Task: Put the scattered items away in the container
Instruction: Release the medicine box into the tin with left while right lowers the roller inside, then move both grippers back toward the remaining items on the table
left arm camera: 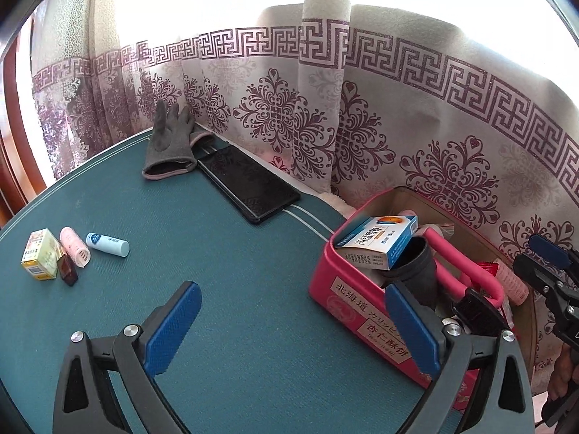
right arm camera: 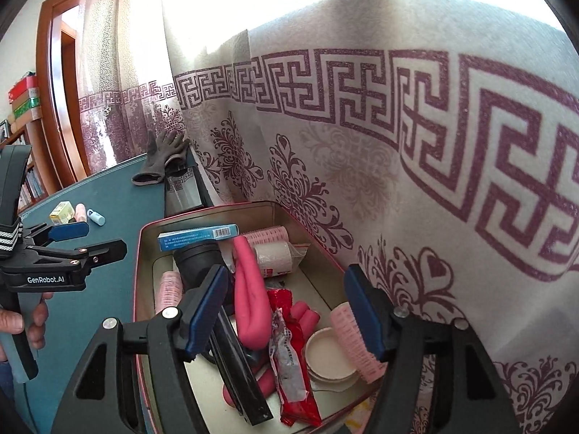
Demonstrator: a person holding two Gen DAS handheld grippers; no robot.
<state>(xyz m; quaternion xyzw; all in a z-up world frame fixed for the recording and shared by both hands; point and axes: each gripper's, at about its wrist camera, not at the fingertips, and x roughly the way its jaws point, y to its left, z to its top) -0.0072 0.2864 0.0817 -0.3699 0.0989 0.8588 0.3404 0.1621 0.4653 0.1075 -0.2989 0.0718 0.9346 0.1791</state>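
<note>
A pink tin (left arm camera: 347,300) stands at the table's right, holding a blue medicine box (left arm camera: 376,242), a pink foam rod (right arm camera: 249,289), a red packet (right arm camera: 289,354) and more. My right gripper (right arm camera: 284,275) hangs open over the tin (right arm camera: 202,213). A pink hair roller (right arm camera: 353,340) lies beside its right finger and nothing is pinched. My left gripper (left arm camera: 293,296) is wide open and empty above the teal mat, left of the tin. Far left lie a yellow box (left arm camera: 39,258), a pink roller (left arm camera: 74,249), a white tube (left arm camera: 108,244) and a brown bottle (left arm camera: 67,269).
A grey glove (left arm camera: 170,144) and a black phone (left arm camera: 249,182) rest at the table's back edge against a patterned curtain (left arm camera: 398,115). Teal mat (left arm camera: 235,271) stretches between the small items and the tin. A hand (right arm camera: 25,322) grips the left gripper's handle.
</note>
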